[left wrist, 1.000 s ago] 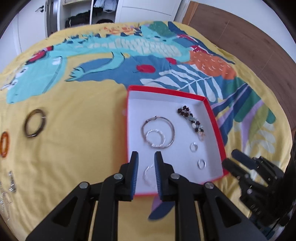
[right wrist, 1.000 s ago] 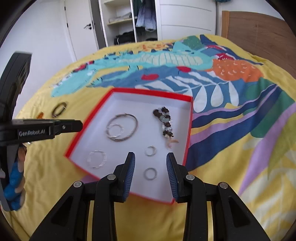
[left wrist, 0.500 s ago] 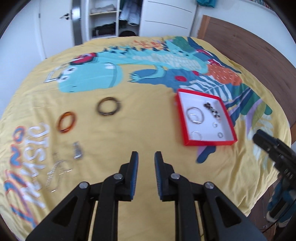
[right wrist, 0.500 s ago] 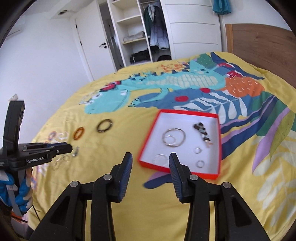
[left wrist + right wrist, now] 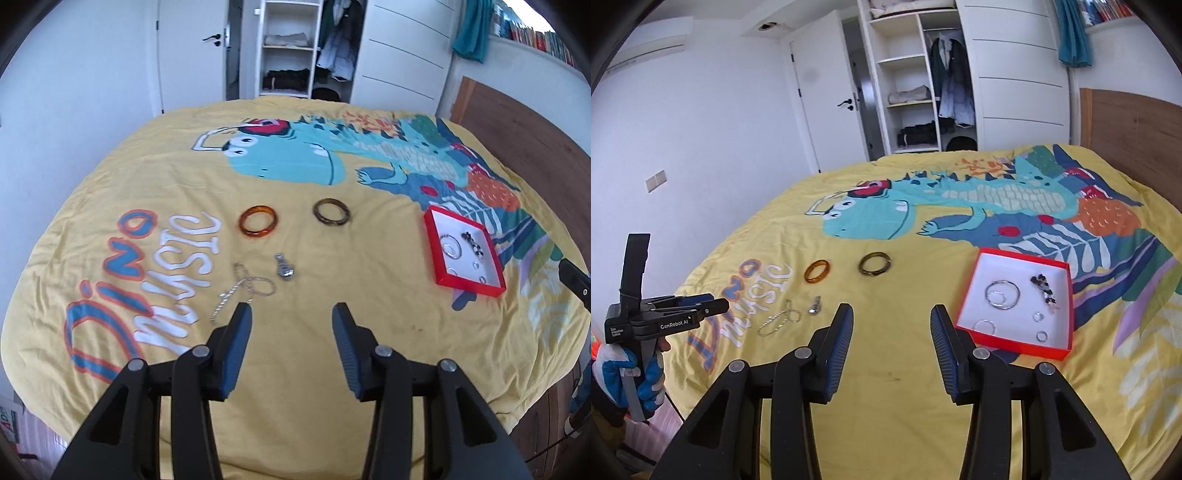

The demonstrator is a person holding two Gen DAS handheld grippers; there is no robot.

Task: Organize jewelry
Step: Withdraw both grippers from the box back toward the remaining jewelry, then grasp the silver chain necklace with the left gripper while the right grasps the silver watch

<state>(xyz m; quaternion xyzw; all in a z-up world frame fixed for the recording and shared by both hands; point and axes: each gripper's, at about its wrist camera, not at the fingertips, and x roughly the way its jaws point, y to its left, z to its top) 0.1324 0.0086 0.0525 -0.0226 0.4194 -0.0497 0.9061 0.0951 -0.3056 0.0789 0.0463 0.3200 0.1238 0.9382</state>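
A red-rimmed box point(image 5: 1015, 308) holding hoops, small rings and a beaded piece sits on the right side of a yellow dinosaur-print bed point(image 5: 295, 369). Well apart to its left lie a brown bangle point(image 5: 331, 216), an orange bangle point(image 5: 258, 225), a silver chain point(image 5: 242, 290) and a small silver charm point(image 5: 284, 266). The left gripper point(image 5: 291, 325) and right gripper point(image 5: 892, 325) hover above the bed, jaws spread wide, holding nothing.
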